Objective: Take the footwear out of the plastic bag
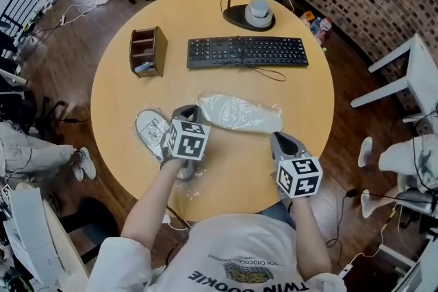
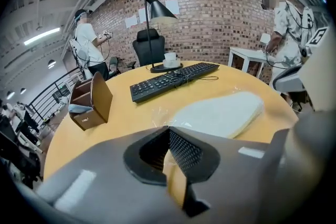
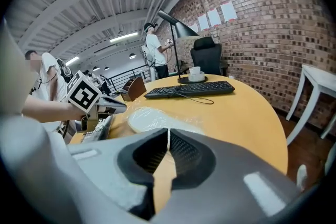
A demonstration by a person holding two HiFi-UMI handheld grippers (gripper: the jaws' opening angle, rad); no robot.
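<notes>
Slipper [image 1: 236, 113] inside plastic bag [image 1: 275, 109], mid-table. I hold left gripper [image 1: 187, 109] at its 8 o'clock, right gripper [image 1: 281, 138] at 5. Both jaws closed, empty, probably flanking bag for pull.

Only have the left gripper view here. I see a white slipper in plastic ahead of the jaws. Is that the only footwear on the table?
Observer: No. The head view shows a second one, a grey slipper, lying just left of the left gripper.
Operator: State of the other gripper?
Observer: The right gripper is shut. Its own view shows the jaws together with nothing between them.
Operator: Where does it sit?
Observer: In the head view it is over the near side of the table, close to the right end of the white slipper. I cannot tell whether it touches the plastic.
</notes>
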